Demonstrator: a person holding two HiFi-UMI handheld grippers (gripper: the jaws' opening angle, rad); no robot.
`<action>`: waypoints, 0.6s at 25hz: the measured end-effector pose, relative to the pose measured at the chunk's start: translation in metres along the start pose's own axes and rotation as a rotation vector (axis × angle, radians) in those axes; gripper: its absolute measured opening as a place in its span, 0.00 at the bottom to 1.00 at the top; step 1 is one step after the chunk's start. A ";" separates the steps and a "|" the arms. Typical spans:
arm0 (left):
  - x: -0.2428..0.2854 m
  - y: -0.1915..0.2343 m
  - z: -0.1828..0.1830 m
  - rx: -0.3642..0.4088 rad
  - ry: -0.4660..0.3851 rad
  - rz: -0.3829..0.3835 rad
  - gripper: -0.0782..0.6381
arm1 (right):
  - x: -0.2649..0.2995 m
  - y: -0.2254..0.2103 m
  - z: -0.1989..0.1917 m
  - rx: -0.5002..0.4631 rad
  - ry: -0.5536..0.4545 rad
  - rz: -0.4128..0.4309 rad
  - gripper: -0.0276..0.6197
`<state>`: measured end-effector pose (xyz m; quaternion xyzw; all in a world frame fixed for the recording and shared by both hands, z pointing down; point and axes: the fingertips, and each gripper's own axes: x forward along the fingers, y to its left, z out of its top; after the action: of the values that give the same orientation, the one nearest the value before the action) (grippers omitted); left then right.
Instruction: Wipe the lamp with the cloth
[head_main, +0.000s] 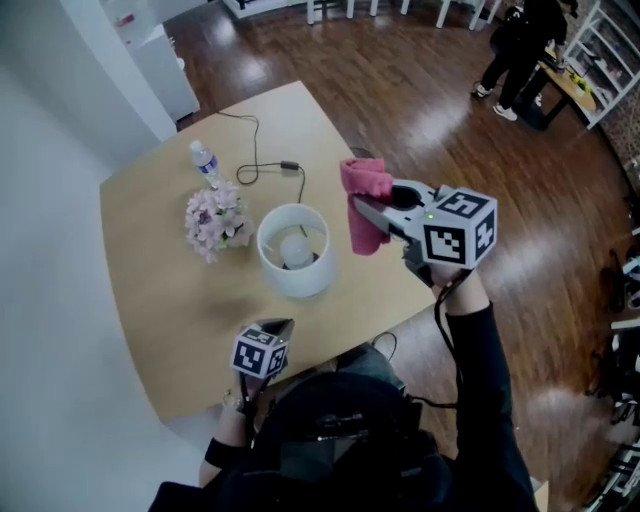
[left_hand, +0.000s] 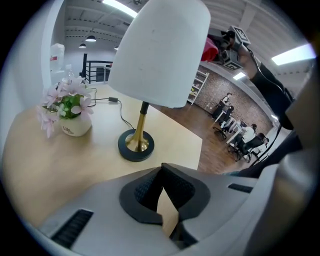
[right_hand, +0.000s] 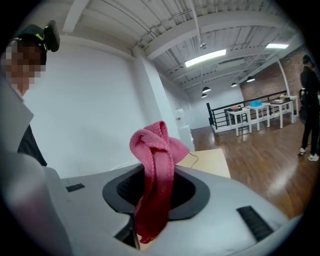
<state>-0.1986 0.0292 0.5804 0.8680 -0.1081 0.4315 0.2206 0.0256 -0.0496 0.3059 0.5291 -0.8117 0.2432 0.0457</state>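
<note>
While the pink cloth (head_main: 361, 182) hangs in the air off the right side of the lamp (head_main: 294, 250), nothing is touching the white shade yet, so by my reckoning the wiping has not begun. The right gripper (head_main: 368, 215) has its jaws clamped on a bunched fold of that cloth, one end poking up above the pads and a darker tail drooping below them. It sits level with the top of the lamp or a bit above, close beside it but clear. The left gripper (head_main: 278, 328) is on the near side of the lamp, low over the table (head_main: 150, 300), jaws pressed together with nothing in them. It points toward the lamp's gold stem and dark round base (left_hand: 136, 145) without reaching either. Now, the worries! That shade sits tall on a thin stem, and a sideways push from the right with nothing steadying it could rock the lamp or tip it over. On the lamp's left, quite near, stands a small pot of flowers (head_main: 215, 220). Beyond the lamp there's a water bottle (head_main: 204, 162) and the lamp's black cord (head_main: 262, 168) looping across the table, all in the way of a falling lamp. The other risk is the hold itself. Only a narrow fold is pinched, so dragging it across the shade could pull the cloth out of the jaws, or bring hard plastic against the shade instead of fabric.
</note>
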 end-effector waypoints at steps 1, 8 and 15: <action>0.000 0.002 0.001 -0.014 0.002 0.020 0.11 | 0.014 -0.004 0.007 0.005 -0.007 0.034 0.23; -0.014 0.005 0.005 -0.134 0.014 0.163 0.11 | 0.083 0.005 0.055 0.013 -0.037 0.270 0.23; -0.028 0.025 -0.003 -0.261 -0.007 0.257 0.11 | 0.126 0.028 0.055 0.024 -0.005 0.441 0.23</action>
<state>-0.2272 0.0081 0.5668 0.8125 -0.2741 0.4353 0.2742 -0.0438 -0.1708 0.2900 0.3398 -0.9050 0.2555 -0.0170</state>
